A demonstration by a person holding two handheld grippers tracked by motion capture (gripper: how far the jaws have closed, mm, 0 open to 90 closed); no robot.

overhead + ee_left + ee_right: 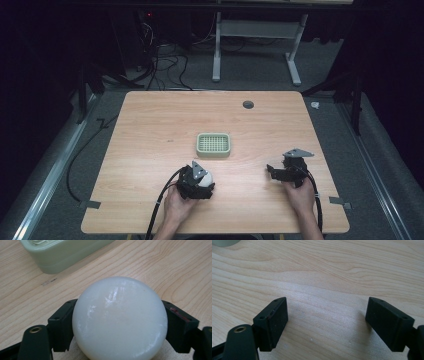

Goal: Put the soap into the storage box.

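The wooden table took up most of the high view, with a small dark grommet near its far edge. At its middle sat a pale green soap dish with a slotted grid top, standing apart from both tools. Nearer the person, the left gripper was clamped around a white rounded soap bar, which sat low over the table just in front of the dish. The right gripper rested off to the right side, well apart from the dish, its jaws spread wide and holding nothing.

Judged from this layout, the step in hand was the carry: the bar was already seized and not yet placed. The next move would call for lifting it forward over the dish's rim, centring it on the grid and then easing the jaws apart so the smooth, glossy bar did not slip or roll off.

The left gripper view gave what the high view could not: the soap bar pressed between both black jaws, with gleaming highlights on its surface, and the soap dish close ahead at the upper left. The right gripper view showed the right gripper with bare wood grain between its parted jaws, confirming it held nothing.
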